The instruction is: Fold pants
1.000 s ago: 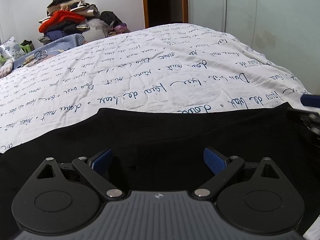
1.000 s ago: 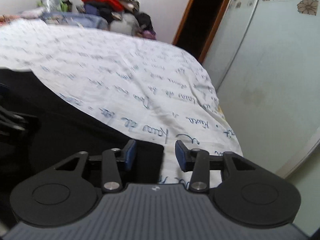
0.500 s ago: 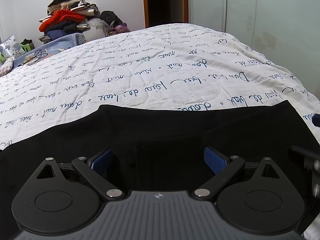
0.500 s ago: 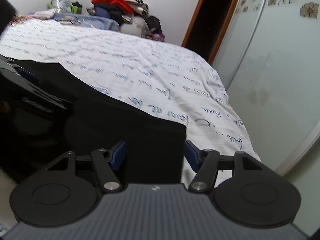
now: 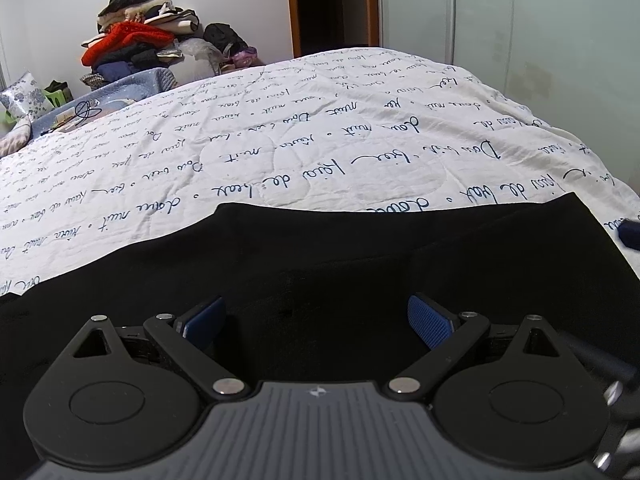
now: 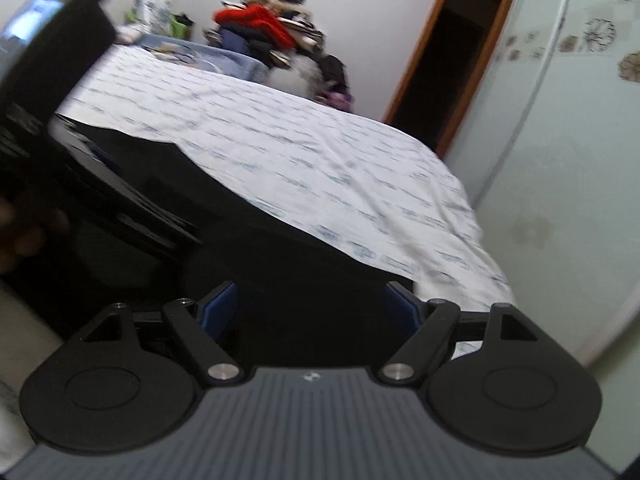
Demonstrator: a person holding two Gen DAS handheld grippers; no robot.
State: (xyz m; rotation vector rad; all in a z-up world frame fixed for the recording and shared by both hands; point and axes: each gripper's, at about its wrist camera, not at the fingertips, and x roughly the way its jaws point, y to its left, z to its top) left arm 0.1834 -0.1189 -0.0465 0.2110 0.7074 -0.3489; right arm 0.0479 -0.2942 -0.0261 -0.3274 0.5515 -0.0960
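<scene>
Black pants (image 5: 320, 256) lie flat on the near edge of a bed with a white, script-printed quilt (image 5: 304, 128). My left gripper (image 5: 316, 316) is open and empty, low over the middle of the pants. My right gripper (image 6: 312, 304) is open and empty, over the pants' right end (image 6: 288, 248) near their corner. The left gripper's body (image 6: 48, 92) shows at the left of the right wrist view. The right wrist view is blurred.
A heap of clothes (image 5: 140, 44) stands past the bed's far left side. A dark doorway (image 5: 332, 4) is at the back. A pale wardrobe door (image 6: 560, 140) runs along the bed's right side. A blue cushion (image 5: 100, 100) lies at the far left.
My right gripper has opened wider and pulled back and up from the pants' right corner. The left gripper has held still and open.
</scene>
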